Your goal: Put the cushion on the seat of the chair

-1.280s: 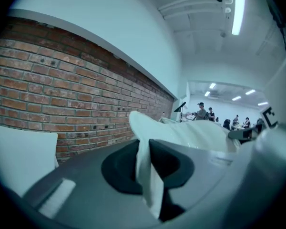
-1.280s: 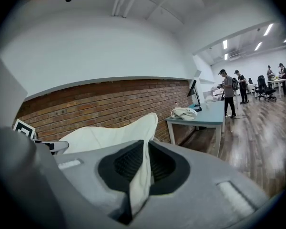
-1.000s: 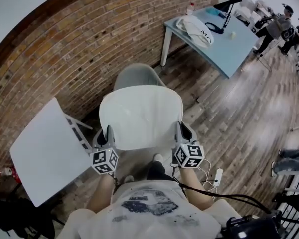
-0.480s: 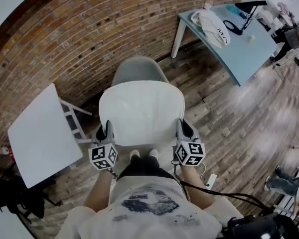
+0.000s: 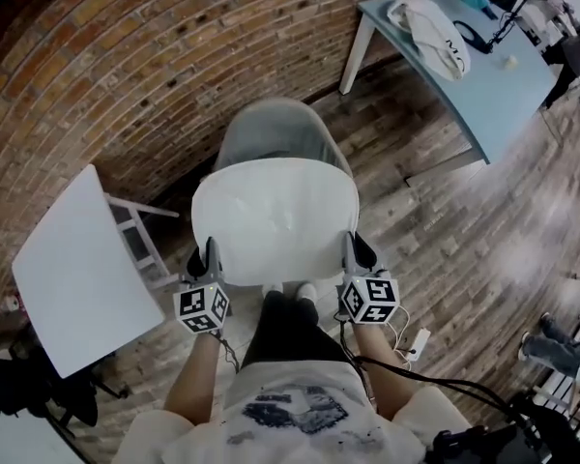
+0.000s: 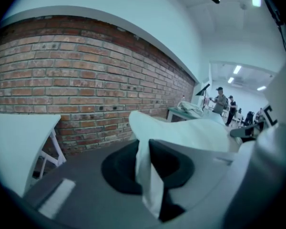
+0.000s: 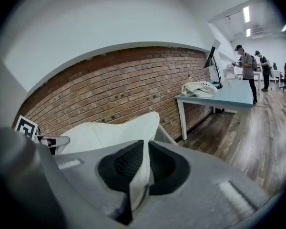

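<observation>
A white square cushion (image 5: 274,217) hangs flat between both grippers, over the grey shell chair (image 5: 271,133) that stands against the brick wall. My left gripper (image 5: 207,257) is shut on the cushion's near left corner, and its white fabric (image 6: 148,175) shows pinched between the black pads. On the near right corner my right gripper (image 5: 356,252) is shut too, with the cushion (image 7: 139,178) squeezed between its pads. The cushion covers most of the chair's seat from above; only the chair's back rim shows. I cannot tell whether the cushion touches the seat.
A white side table (image 5: 72,271) stands at the left by the wall. A light blue desk (image 5: 464,56) with a white bag (image 5: 433,29) is at the far right. People stand beyond the desk. A cable and power strip (image 5: 418,341) lie on the wood floor.
Both grippers have sunk with the cushion, and more of the chair's back now shows beyond its far edge. The grip on both corners is unchanged.
</observation>
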`<state>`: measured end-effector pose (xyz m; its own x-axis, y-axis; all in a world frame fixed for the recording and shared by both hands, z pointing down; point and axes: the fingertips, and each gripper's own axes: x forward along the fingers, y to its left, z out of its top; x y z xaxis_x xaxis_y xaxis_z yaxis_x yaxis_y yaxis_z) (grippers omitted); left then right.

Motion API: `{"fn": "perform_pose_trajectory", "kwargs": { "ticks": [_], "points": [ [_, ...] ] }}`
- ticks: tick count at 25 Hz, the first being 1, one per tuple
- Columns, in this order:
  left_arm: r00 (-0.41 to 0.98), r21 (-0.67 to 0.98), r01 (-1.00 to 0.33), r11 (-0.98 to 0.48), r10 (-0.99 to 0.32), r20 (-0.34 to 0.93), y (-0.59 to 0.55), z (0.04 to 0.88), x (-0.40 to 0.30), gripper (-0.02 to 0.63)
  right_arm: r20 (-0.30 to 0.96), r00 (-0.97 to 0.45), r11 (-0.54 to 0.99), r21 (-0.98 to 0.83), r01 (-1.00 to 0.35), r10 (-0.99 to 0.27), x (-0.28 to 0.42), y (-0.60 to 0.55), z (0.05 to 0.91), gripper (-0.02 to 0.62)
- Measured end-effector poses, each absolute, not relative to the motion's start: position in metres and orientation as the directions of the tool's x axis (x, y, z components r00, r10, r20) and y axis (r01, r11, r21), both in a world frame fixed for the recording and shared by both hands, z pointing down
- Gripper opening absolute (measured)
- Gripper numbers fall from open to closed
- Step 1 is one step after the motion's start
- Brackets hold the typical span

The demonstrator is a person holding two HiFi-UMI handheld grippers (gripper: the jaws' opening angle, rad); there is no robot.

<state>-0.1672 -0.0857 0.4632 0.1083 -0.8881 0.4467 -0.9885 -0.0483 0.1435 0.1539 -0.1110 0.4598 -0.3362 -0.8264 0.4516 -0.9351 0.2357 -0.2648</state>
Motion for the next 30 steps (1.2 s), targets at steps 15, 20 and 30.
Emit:
{"fn": "perform_pose_trajectory", "kwargs": {
  "ticks": [15,20,30],
  "points": [
    [0.134,0.16,-0.985,-0.059,-0.848,0.512,-0.132,0.601,-0.175,0.037,0.523,-0.276,0.178,-0.231,-0.956,-0.806,0.146,-0.147,0.587,0.028],
    [0.137,0.165,-0.985,-0.056,-0.835,0.532,-0.14,0.646,-0.175,0.037,0.545,-0.271,0.163,-0.238,-0.957,-0.794,0.143,-0.154,0.631,0.028],
    [0.146,0.168,-0.984,-0.06,-0.809,0.569,-0.147,0.724,-0.175,0.038,0.581,-0.257,0.162,-0.211,-0.964,-0.772,0.144,-0.164,0.708,0.028]
  ]
}}
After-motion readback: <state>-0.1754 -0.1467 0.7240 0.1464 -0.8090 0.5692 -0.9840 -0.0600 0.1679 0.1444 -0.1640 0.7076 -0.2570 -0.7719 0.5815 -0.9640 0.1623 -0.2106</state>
